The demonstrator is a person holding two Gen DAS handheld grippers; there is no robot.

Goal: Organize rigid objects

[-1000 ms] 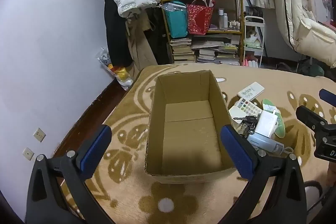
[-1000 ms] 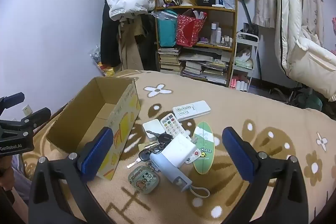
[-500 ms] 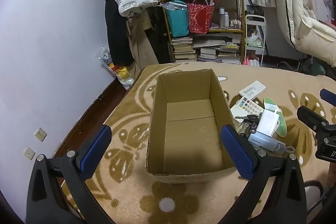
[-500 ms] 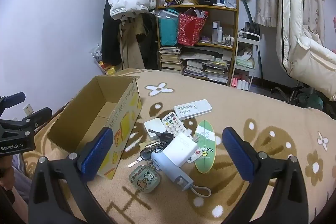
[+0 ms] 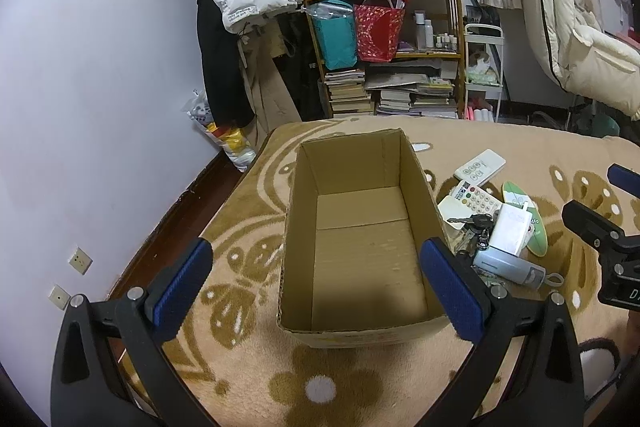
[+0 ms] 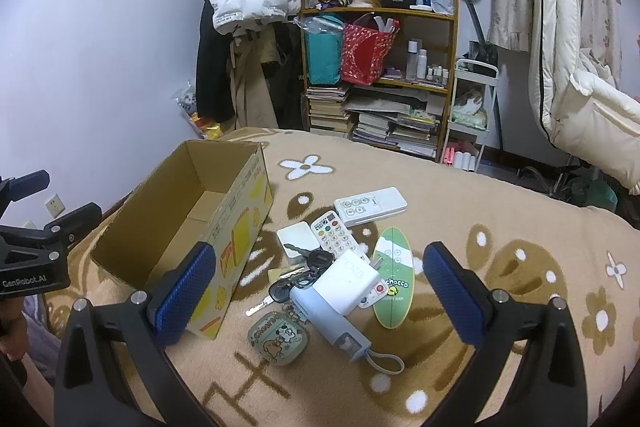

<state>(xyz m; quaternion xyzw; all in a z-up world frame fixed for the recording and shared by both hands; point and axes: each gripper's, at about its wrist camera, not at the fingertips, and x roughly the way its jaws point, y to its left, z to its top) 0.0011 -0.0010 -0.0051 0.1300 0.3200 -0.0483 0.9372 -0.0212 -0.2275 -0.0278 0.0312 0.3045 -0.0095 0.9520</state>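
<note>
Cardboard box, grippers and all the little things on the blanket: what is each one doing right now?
cardboard box: open on top, nothing inside
left gripper: open, holding nothing
right gripper: open, holding nothing
white remote: flat on the blanket
keys: in the pile
white charger: lying on top of the pile
green case: closed

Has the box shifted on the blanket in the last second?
No. The box sits against the same blanket flower pattern and beside the same pile of remotes; only the camera drifted slightly.
</note>
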